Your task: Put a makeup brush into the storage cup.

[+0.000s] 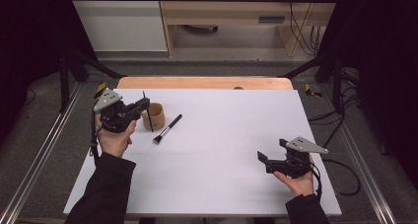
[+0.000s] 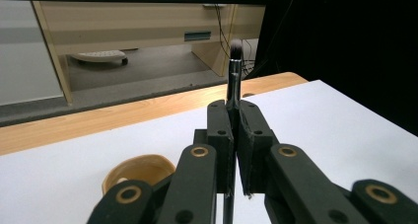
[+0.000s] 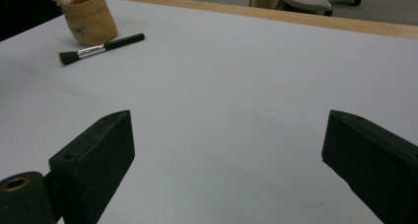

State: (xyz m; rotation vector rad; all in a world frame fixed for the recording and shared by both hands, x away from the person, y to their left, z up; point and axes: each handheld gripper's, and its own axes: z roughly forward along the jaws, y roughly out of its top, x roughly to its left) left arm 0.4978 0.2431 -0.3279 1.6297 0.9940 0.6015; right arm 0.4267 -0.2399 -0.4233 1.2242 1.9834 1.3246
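Left gripper [image 1: 146,104], jaws clamped on a thin upright brush [image 2: 233,81], hovered just beside the tan cup [image 1: 154,115]; right gripper [image 1: 271,154] gaped wide, well apart.

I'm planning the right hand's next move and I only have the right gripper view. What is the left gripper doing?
Observer: The left gripper is shut on a thin brush, held upright.
Operator: Where is it relative to the pouch?
Observer: In the high view it sits just left of the tan pouch.
Operator: Which end of that brush points up?
Observer: The dark bristle tip, in the left gripper view.
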